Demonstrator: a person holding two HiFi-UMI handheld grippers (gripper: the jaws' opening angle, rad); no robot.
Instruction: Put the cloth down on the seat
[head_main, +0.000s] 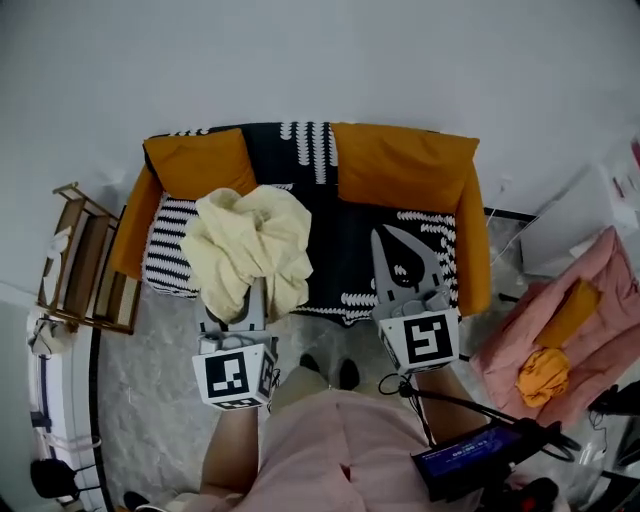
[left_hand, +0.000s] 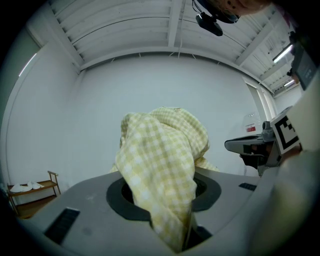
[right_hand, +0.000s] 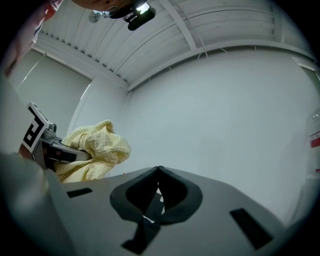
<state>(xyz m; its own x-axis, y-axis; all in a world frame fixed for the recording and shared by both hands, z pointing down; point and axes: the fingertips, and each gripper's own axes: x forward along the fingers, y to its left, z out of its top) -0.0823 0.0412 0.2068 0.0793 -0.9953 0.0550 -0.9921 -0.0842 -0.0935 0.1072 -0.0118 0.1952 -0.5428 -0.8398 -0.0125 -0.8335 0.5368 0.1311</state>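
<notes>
White wall (head_main: 300, 60) behind a small sofa: the left gripper (left_hand: 180, 226), clamped on the yellow checked cloth (head_main: 248, 245), holds it over the seat's (head_main: 345, 255) left front edge and should lower before releasing; the right gripper (right_hand: 159, 175) is closed, empty.

The right gripper (right_hand: 159, 171) points at a bare white wall (right_hand: 225, 110), its two dark jaws closed tip to tip with nothing caught between them; only a sliver of black-and-white pattern (right_hand: 160, 199) shows through the slot below the tips. At the left edge the left gripper (right_hand: 75, 154), with its marker cube (right_hand: 34, 131), reaches in, and a pale yellow checked cloth (right_hand: 97, 147) is bunched around its jaws, hanging in loose folds. Overhead runs a ribbed white ceiling (right_hand: 200, 30) with beams.
</notes>
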